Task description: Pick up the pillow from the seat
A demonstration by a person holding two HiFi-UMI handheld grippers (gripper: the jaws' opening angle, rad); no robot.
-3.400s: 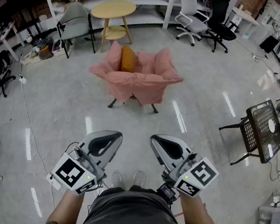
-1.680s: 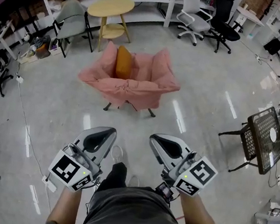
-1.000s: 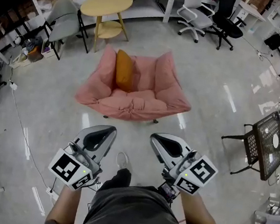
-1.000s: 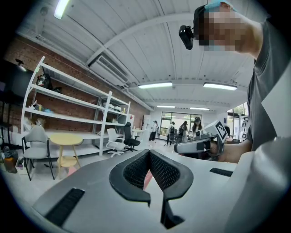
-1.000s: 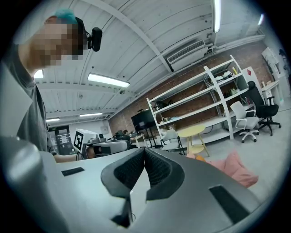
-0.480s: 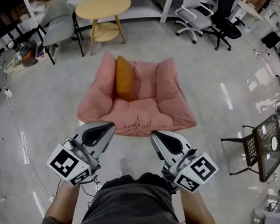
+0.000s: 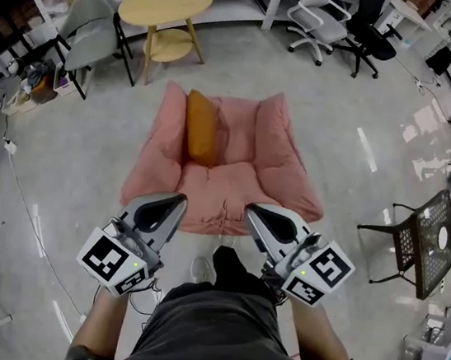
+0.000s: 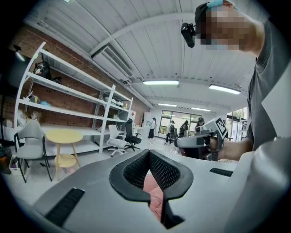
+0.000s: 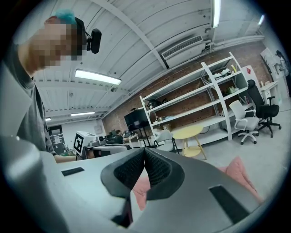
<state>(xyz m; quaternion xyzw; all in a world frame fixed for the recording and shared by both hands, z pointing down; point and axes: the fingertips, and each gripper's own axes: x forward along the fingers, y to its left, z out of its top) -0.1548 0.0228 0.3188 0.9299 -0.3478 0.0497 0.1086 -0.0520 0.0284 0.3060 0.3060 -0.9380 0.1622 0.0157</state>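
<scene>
An orange pillow (image 7: 202,128) stands upright against the left inner side of a pink armchair (image 7: 242,177) in the head view. My left gripper (image 7: 179,200) and right gripper (image 7: 251,209) are held side by side just before the chair's front edge, both shut with nothing in them. The pillow lies well beyond both tips. In the left gripper view the closed left gripper (image 8: 148,152) shows a strip of pink chair (image 8: 153,193) through its gap. The right gripper (image 9: 144,150) points over the pink armchair (image 9: 238,170) in its own view; the pillow is hidden there.
A round yellow table (image 7: 165,2) and a grey chair (image 7: 89,24) stand behind the armchair, before white shelves. Office chairs (image 7: 319,18) are at the back right. A black mesh chair (image 7: 420,248) stands to the right. A cable (image 7: 27,197) runs across the floor on the left.
The person has walked up to the armchair. It has grown larger and come closer in the head view, and both shut grippers now reach its front edge.
</scene>
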